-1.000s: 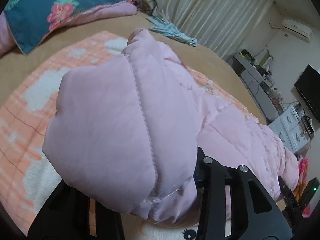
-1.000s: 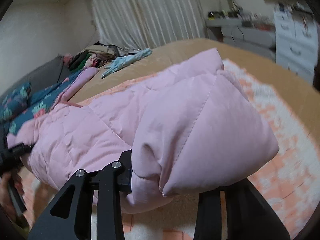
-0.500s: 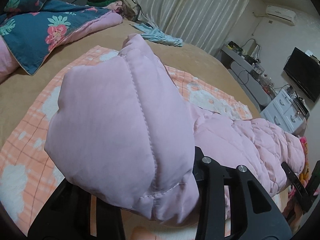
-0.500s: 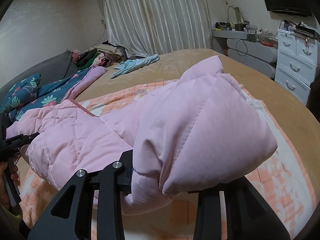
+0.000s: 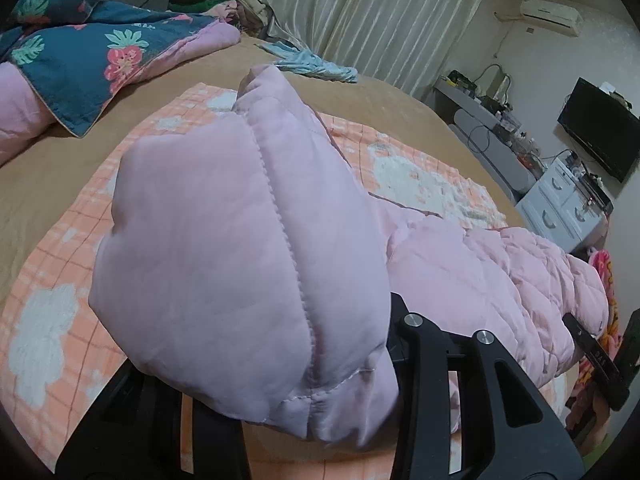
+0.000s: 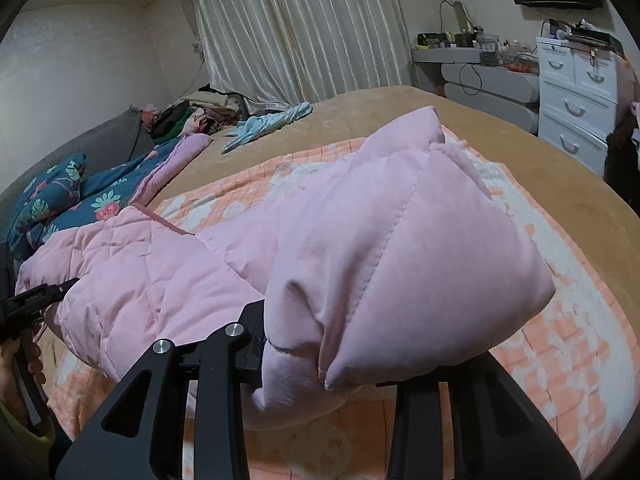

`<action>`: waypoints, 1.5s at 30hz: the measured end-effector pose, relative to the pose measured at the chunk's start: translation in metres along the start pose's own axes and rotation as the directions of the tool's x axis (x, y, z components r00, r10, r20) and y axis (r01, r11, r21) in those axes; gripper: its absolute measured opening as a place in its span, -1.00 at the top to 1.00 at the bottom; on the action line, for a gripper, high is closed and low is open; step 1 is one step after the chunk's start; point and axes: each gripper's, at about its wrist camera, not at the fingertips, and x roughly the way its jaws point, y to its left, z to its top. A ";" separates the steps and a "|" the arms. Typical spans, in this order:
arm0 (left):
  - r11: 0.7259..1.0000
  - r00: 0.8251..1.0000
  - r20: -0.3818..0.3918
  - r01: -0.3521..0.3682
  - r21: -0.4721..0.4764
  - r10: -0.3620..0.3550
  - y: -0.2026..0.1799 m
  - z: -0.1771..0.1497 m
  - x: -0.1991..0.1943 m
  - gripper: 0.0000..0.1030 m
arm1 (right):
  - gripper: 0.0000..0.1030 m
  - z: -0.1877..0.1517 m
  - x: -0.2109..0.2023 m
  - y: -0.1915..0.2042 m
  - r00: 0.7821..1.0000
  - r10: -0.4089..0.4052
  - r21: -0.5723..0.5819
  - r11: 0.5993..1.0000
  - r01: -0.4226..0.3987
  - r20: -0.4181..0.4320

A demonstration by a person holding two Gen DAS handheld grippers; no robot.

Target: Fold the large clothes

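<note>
Two grippers, left [image 5: 280, 412] and right [image 6: 320, 376], each have their fingers clamped on the pink jacket [image 5: 248, 248], lifted over the bed [image 5: 52, 184].

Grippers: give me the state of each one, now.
Left gripper: shut on the pink jacket, one end lifted.
Right gripper: shut on the jacket's other end.

- One pink quilted jacket [image 5: 248, 248] over the orange blanket [image 5: 52, 280].
- Two black grippers, left gripper [image 5: 280, 420] and right gripper [image 6: 332, 380].
- One light-blue garment [image 6: 268, 124] beyond that blanket.
</note>
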 end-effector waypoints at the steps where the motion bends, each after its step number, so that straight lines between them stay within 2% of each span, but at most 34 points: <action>1: 1.000 1.000 0.001 0.000 0.002 0.000 0.000 -0.003 -0.002 0.41 | 0.38 -0.002 -0.002 0.000 1.000 0.000 0.001 1.000 0.000 0.000; 11: 1.000 1.000 -0.004 -0.003 0.028 0.003 0.002 -0.019 -0.016 0.40 | 0.38 -0.017 -0.021 -0.003 1.000 -0.002 0.006 1.000 0.002 -0.007; 20: 0.999 1.000 -0.018 -0.006 0.036 0.006 0.013 -0.028 -0.015 0.40 | 0.37 -0.027 -0.023 -0.005 1.000 0.000 0.010 1.000 0.000 -0.017; 37: 1.000 0.999 -0.052 -0.001 0.025 0.002 0.033 -0.055 -0.015 0.32 | 0.34 -0.055 -0.030 -0.022 0.998 0.022 0.101 0.995 -0.017 -0.051; 45: 1.000 0.998 -0.064 -0.004 0.024 0.006 0.039 -0.063 -0.016 0.28 | 0.32 -0.070 -0.034 -0.020 0.999 0.014 0.107 0.994 -0.010 -0.038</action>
